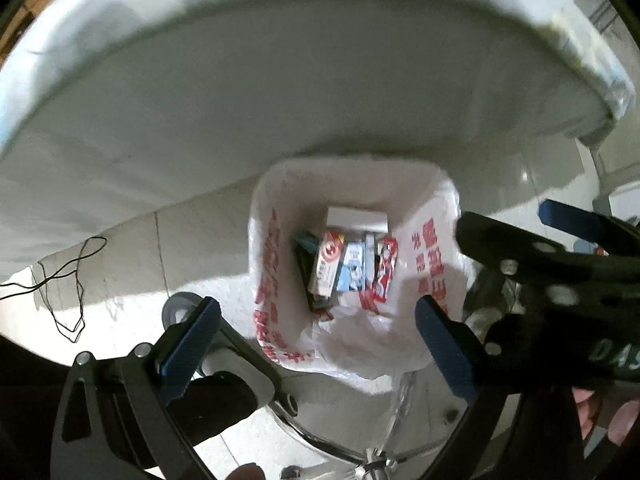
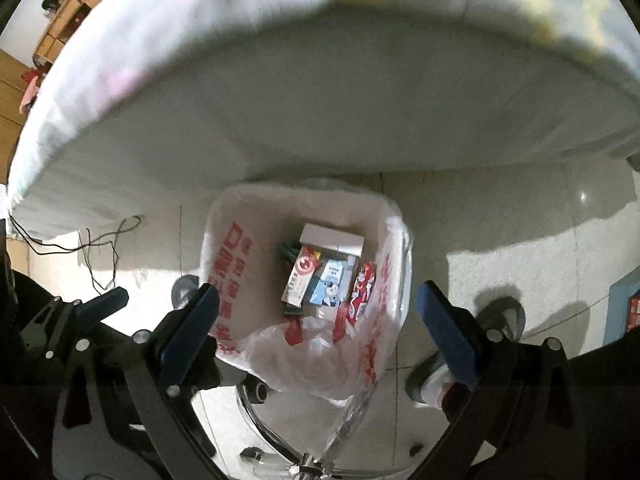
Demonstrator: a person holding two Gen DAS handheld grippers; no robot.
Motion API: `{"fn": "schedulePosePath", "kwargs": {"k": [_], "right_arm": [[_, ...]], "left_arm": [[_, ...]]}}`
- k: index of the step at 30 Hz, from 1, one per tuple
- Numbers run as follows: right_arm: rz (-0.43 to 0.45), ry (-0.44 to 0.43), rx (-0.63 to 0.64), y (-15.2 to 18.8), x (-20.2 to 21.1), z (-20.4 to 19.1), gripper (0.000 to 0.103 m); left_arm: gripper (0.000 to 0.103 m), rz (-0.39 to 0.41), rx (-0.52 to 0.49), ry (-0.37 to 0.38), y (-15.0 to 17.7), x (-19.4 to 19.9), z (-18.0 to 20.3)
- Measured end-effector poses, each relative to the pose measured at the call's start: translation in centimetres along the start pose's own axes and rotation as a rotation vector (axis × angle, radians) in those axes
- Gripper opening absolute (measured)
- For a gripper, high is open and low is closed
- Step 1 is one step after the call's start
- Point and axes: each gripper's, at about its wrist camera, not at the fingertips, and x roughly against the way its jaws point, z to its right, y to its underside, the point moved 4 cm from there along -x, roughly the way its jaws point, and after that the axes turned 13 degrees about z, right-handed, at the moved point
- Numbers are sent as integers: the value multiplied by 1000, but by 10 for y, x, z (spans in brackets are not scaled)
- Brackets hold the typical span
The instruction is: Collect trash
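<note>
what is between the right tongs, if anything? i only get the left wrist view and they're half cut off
Observer: Nothing. The right tongs are wide open above the bin bag, with no trash between the pads.
Operator: ok, anything on the floor on that side, the tongs block it for me
Observer: A chair wheel stands on the floor to the right of the bin bag, apart from it.
Operator: anything further out
Observer: At the far right edge there is a blue thing with a red box on it. It is too cut off to tell whether that is trash.
</note>
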Motion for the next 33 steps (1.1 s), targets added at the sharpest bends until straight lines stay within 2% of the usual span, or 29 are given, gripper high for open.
{"fn": "schedulePosePath", "kwargs": {"k": [3,9,13,16,23,28,31,33], "right_arm": [[54,-26,-16,-8,28,-2,96],[177,-47,-3,-26,86,-12,96],[296,-71,7,-46,140,-21,96],[392,-78,35,-61,182,-29,96],[649,-59,145,-89,293,-53,96],[775,-37,212,-97,356,-68,96],[837,-2,249,-99,381,-71,96],[860,7,259,-101,390,-72,96]], "left_arm": [[95,49,14,-5,-4,19,-1],[95,191,11,-76,-16,73,-8],[95,275,12,-80,-27,110,-11],[95,375,-6,-120,-40,149,-12],[95,571,22,-167,-72,233,-22],[95,717,52,-205,-86,303,-29],[95,813,77,-246,-91,348,-37],[95,855,106,-242,-94,370,-42]]}}
